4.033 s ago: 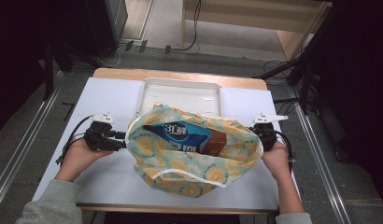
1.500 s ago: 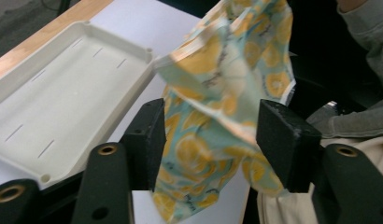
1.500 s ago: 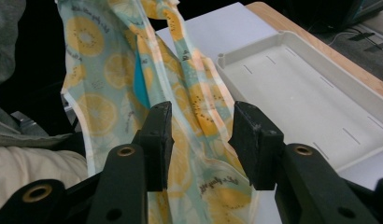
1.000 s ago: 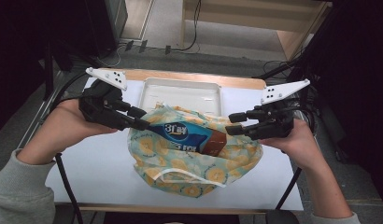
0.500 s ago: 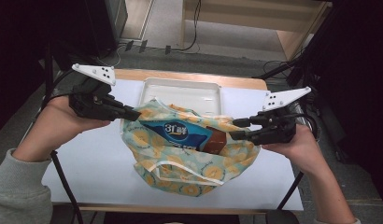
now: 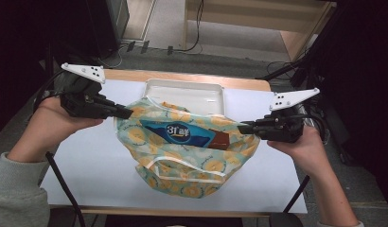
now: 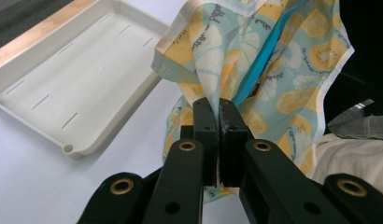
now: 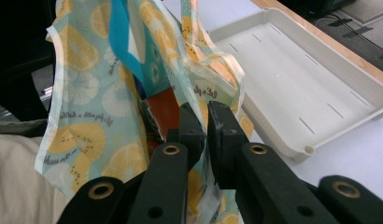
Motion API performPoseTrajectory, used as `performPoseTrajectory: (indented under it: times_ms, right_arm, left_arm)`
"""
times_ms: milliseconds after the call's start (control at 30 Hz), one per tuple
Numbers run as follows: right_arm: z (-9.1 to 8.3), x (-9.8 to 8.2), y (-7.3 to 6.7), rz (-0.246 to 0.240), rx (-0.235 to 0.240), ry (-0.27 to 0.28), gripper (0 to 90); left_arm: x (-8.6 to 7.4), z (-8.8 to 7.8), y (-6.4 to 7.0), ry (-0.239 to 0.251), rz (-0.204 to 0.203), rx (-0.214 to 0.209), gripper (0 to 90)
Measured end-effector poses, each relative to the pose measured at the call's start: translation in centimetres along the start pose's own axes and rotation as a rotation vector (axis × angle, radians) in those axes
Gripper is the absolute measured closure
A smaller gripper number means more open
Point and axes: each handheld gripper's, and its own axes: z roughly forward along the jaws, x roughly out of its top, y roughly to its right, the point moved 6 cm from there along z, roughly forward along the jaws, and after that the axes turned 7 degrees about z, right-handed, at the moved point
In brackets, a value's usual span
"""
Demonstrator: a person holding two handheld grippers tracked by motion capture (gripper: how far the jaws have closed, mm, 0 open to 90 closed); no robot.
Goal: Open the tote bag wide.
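Left gripper (image 6: 128,113) and right gripper (image 6: 242,127) have just clamped the fruit-print bag (image 6: 182,165), its blue packet (image 6: 182,134) mostly hidden inside.

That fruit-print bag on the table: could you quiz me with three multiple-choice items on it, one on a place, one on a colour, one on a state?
1. Where is the white tray?
A. behind the fruit-print bag
B. on top of the bag
C. on the floor

2. What colour is the packet in the bag's mouth?
A. green
B. blue
C. pink

3. How do the left gripper and the right gripper stand?
A. both wide open
B. one open
C. both shut on the bag's edges

Answers: 1 A, the tray lies past the bag; 2 B, blue wrapper with white print; 3 C, fabric is pinched between each pair of jaws.
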Motion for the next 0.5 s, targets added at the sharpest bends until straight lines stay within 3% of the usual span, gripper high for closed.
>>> performPoseTrajectory:
  times_ms: [500]
  right_arm:
    - [2.6,0.4,2.0,0.05,-0.005,0.001,84.1]
  left_arm:
    - [-2.7,2.6,-2.2,0.018,-0.072,-0.027,88.8]
